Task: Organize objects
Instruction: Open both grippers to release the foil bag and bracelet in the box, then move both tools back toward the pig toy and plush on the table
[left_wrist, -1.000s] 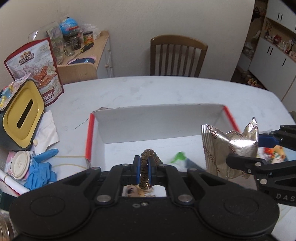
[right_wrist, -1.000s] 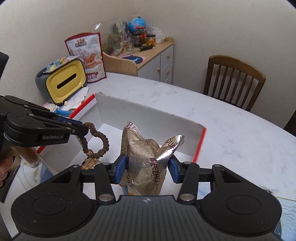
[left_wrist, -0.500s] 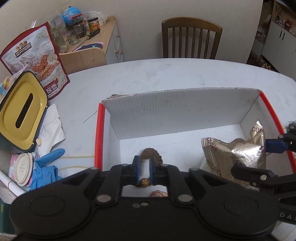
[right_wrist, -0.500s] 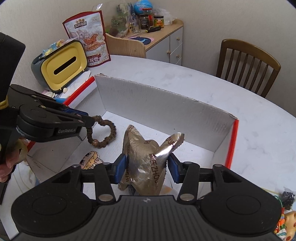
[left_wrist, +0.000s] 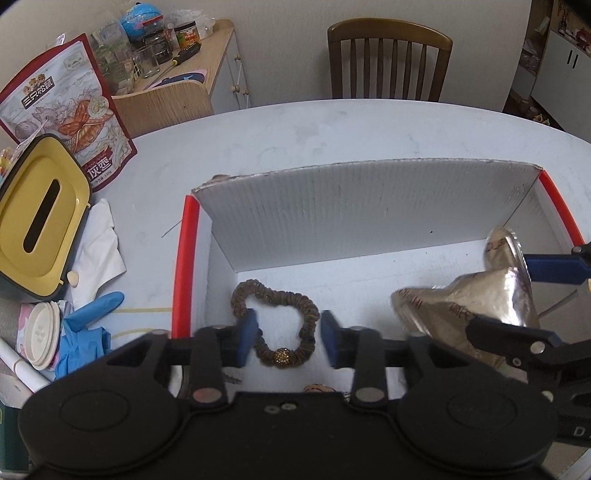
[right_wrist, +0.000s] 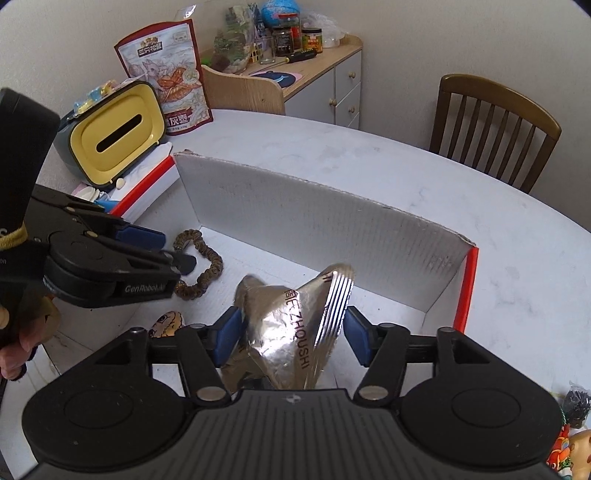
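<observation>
Brown beaded scrunchie (left_wrist: 275, 325) is lying flat on the floor of the white cardboard box (left_wrist: 354, 214), near the box's left red-edged wall, loop's long axis running roughly front-to-back. We are holding the left gripper (left_wrist: 288, 338) just above it, fingers spread wide, blue pads either side of the loop and not touching it, so it looks released. Silver foil snack pouch (right_wrist: 295, 332) is sitting toward the box's right side, standing crumpled with its crimped top tilted up. Our right gripper (right_wrist: 291, 339) is framing it, fingers spread; the left pad is at the foil and the right pad just clear, so we judge no real pinch. Each item is lying straight ahead of its own gripper, so any pull-out goes up and back toward us, clear of the box's tall far wall. Hard to make out: a small tan patterned thing (right_wrist: 166, 323) on the box floor near our side, half hidden by gripper bodies. The pouch's base is also hidden. Yellow-lidded tissue box (left_wrist: 35, 218) is sitting outside, left of the box.
</observation>
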